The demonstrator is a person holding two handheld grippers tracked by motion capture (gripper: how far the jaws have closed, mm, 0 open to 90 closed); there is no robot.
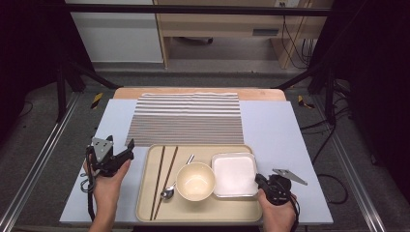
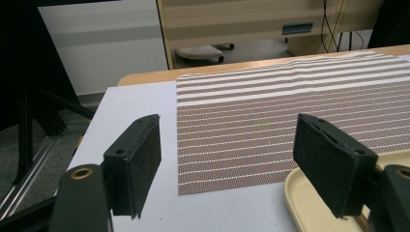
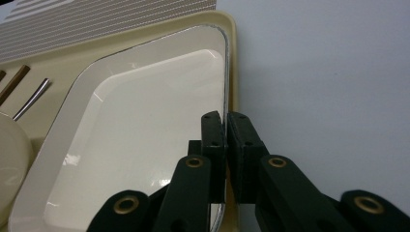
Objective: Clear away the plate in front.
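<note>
Two grippers engaged: my right gripper point(image 3: 226, 145) clamps the square dish's point(image 3: 140, 135) right rim, left gripper point(image 2: 237, 159) wide and empty; next, lift it clear of the tray point(image 1: 145, 203).

Striped placemat point(image 1: 186, 118), bowl point(image 1: 195, 181), spoon point(image 1: 169, 191), chopsticks point(image 1: 162, 179) on beige tray point(image 1: 145, 203).

high view: above the surface's point(image 1: 275, 125) near edge, facing forward and down, far, whole top in frame
left gripper view: low, close, faces the far edge over the striped mat point(image 2: 290, 125)
right gripper view: very close, along the white dish point(image 3: 140, 130) rim
shared: mat, tray point(image 1: 145, 203), dish
</note>
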